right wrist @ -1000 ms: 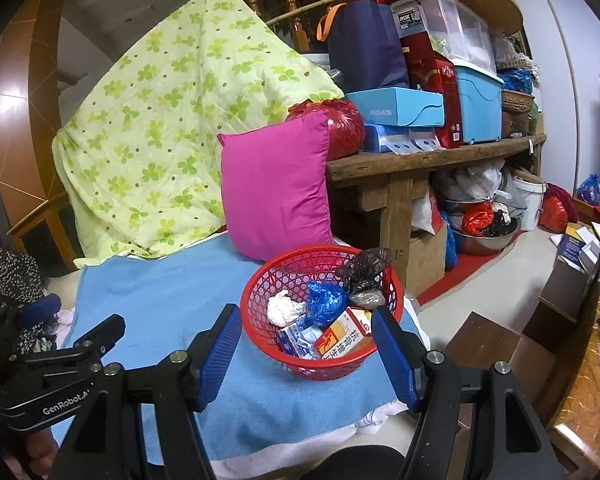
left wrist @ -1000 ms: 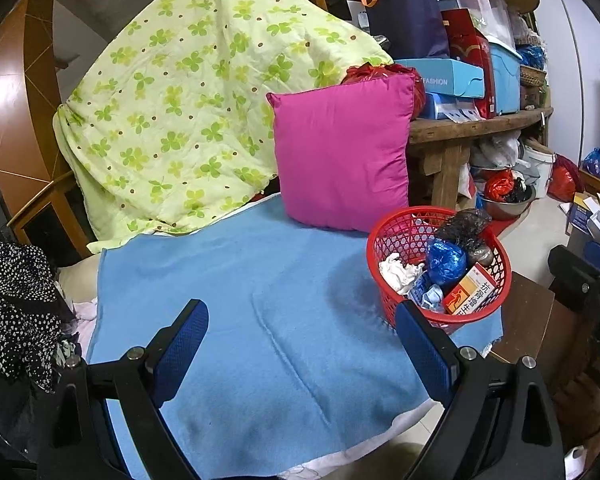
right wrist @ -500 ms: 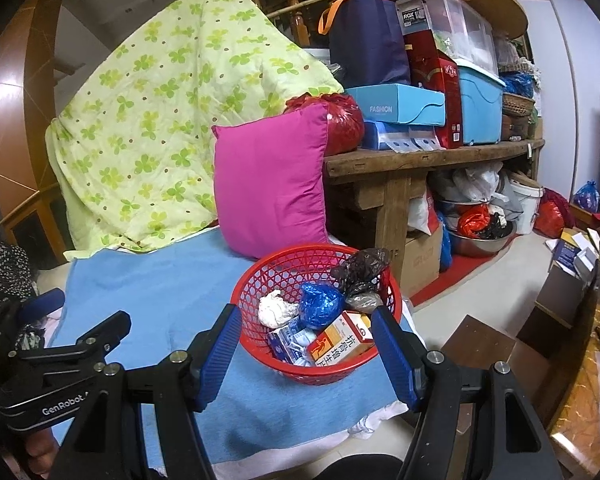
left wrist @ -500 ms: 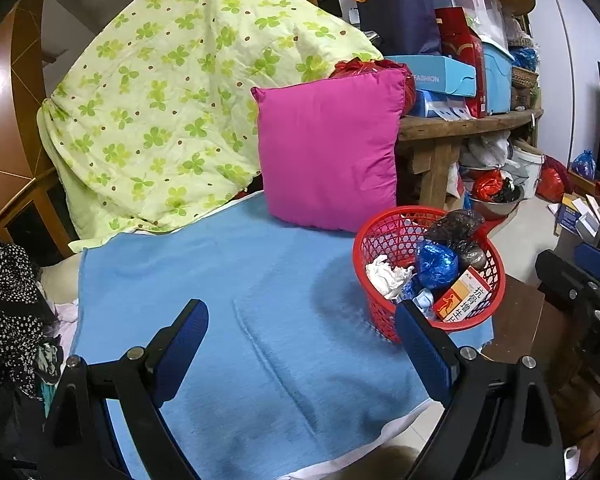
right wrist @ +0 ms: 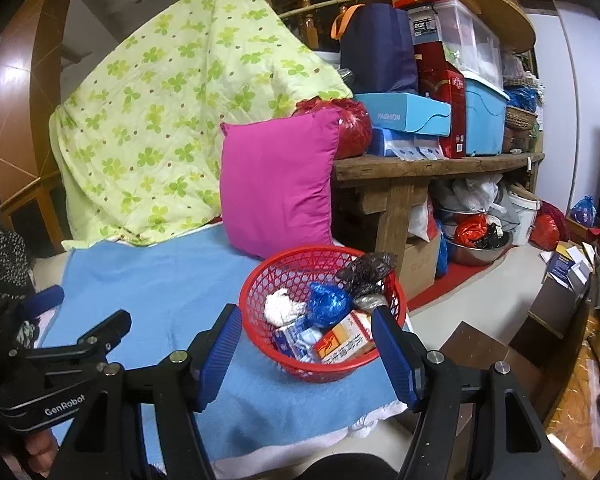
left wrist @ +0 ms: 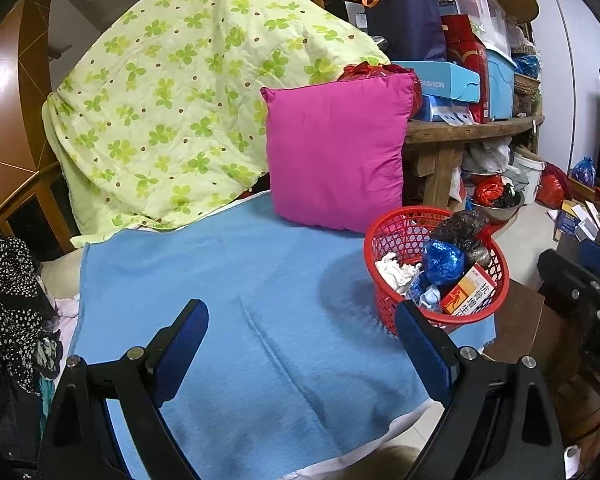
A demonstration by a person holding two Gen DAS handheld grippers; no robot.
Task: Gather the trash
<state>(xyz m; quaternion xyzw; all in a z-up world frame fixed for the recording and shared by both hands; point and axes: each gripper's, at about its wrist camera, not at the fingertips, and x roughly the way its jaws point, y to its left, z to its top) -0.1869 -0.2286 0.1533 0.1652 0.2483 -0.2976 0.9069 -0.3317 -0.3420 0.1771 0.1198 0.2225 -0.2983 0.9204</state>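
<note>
A red mesh basket (left wrist: 396, 232) (right wrist: 284, 272) stands at the right front corner of the blue blanket (left wrist: 228, 288) (right wrist: 148, 280). It holds a white crumpled tissue (left wrist: 394, 268) (right wrist: 282, 306), a blue foil wad (left wrist: 442, 262) (right wrist: 326, 302), a dark plastic bag (left wrist: 460, 226) (right wrist: 366, 270) and an orange carton (left wrist: 470, 292) (right wrist: 344, 340). My left gripper (left wrist: 300, 330) is open and empty over the blanket, left of the basket. My right gripper (right wrist: 306, 338) is open and empty, its blue pads on either side of the basket's near rim.
A magenta cushion (left wrist: 336, 152) (right wrist: 276, 184) leans behind the basket against a green clover quilt (left wrist: 180, 112). A wooden bench (right wrist: 436, 164) stacked with boxes stands at the right. A brown stool (right wrist: 484, 356) and floor clutter lie right. Dark spotted clothes (left wrist: 4, 292) lie left.
Both grippers have drifted a little, so the basket sits slightly lower and nearer in each view. Both stay open and empty. The trash in the basket has not moved.
</note>
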